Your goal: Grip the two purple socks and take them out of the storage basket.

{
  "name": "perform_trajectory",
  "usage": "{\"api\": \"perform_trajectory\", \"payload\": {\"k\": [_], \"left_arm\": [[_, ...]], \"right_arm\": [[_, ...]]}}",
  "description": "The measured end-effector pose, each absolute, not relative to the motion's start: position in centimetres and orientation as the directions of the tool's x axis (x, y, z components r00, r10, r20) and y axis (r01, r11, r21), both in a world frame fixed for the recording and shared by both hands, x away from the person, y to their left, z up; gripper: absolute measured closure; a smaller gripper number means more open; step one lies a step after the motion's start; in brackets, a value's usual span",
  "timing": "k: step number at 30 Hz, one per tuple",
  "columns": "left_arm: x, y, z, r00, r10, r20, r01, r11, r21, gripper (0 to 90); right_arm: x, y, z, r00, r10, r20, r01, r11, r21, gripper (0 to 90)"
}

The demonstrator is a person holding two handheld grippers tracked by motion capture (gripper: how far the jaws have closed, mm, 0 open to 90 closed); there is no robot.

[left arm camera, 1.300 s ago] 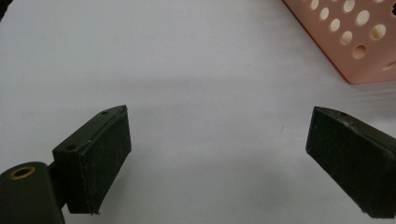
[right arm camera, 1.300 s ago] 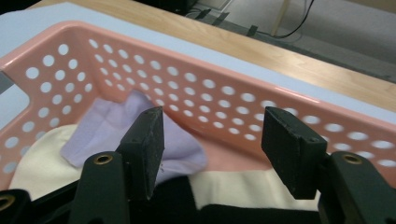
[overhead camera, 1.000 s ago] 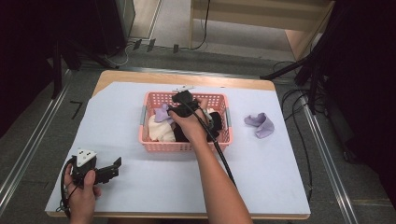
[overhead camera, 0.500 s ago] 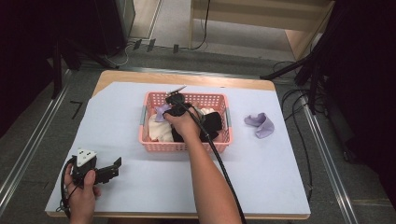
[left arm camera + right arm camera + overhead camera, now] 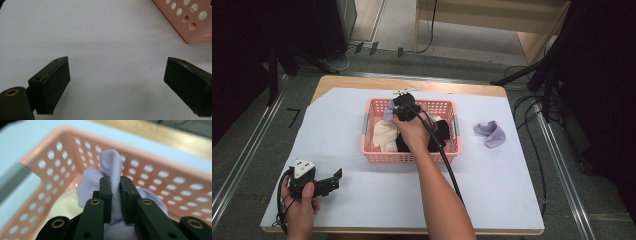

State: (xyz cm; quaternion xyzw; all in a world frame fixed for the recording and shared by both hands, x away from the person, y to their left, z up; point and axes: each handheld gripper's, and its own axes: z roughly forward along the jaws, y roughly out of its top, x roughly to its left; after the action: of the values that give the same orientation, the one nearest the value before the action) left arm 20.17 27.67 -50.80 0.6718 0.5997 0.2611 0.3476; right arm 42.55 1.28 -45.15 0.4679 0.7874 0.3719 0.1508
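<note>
A pink perforated basket [image 5: 372, 148] stands mid-table on the white sheet, with cream cloth [image 5: 383, 136], black cloth [image 5: 439, 131] and a lilac cloth [image 5: 388, 111] inside. My right gripper [image 5: 401, 102] reaches into the basket's far left corner. Its jaws have just been closing and are now shut on a fold of the lilac cloth [image 5: 111, 167], which sticks up between the pads [image 5: 106, 195]. My left gripper [image 5: 334, 179] rests open near the table's front left; its pads [image 5: 56, 82] are wide apart over bare white sheet, with nothing between them.
A second lilac cloth [image 5: 490, 133] lies on the sheet right of the basket. The basket's corner [image 5: 190, 22] shows at the upper right of the left gripper view. The right gripper's cable [image 5: 447, 160] trails over the basket's front wall. Wooden table edge [image 5: 462, 89] runs behind.
My right gripper has shifted left to the basket's far left corner and closed on the lilac cloth. The left gripper has stayed put.
</note>
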Motion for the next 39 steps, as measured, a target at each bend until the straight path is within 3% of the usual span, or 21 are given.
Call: {"api": "perform_trajectory", "payload": {"k": [19, 39], "left_arm": [[20.1, 27.6, -50.8, 0.146, 0.988, -0.06, 0.62, -0.044, 0.784, 7.4], [20.1, 27.6, -50.8, 0.138, 0.989, -0.058, 0.618, -0.041, 0.785, 7.4]], "right_arm": [[39.9, -2.9, -40.6, -0.48, 0.876, 0.045, 0.41, 0.179, 0.894, 82.3], [38.6, -15.1, -40.7, -0.278, 0.957, 0.082, 0.393, 0.035, 0.919, 82.6]]}}
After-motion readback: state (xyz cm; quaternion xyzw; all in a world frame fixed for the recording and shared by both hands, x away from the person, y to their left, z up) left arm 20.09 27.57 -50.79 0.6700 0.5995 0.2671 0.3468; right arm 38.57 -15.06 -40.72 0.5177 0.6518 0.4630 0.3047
